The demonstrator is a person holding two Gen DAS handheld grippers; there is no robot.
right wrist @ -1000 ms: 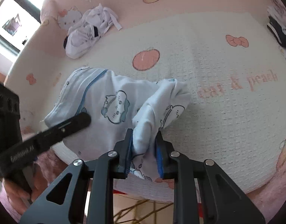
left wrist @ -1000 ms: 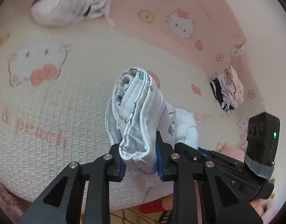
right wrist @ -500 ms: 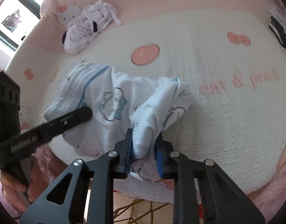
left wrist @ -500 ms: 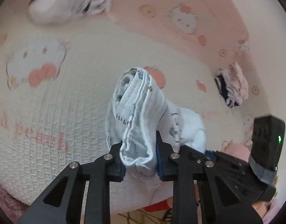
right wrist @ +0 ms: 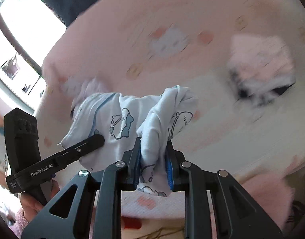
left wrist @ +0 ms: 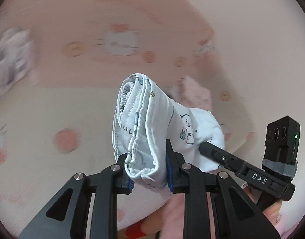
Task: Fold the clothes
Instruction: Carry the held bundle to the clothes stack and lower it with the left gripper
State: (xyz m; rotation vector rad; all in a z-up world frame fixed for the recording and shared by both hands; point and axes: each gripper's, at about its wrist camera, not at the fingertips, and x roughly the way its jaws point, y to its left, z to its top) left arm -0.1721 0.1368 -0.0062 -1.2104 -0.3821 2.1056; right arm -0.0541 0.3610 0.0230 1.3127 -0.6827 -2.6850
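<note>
A: Both grips solid?

B: Yes. The left gripper (left wrist: 149, 171) clamps one bunched end of the pale printed garment (right wrist: 122, 123), the right gripper (right wrist: 153, 170) the other; it hangs above the bed's (right wrist: 242, 139) near edge.

A: Keep both ends level and taut, or the fold probably skews.

- The middle of the bed cover (right wrist: 242, 135) lies bare, giving free passage there.
- A blurred stack of clothes (right wrist: 262, 69) sits toward its far right side.
- A crumpled white garment (left wrist: 9, 63) lies toward the far left.
- The lifted pale-blue garment (right wrist: 122, 123) spans the room near the front edge.
</note>
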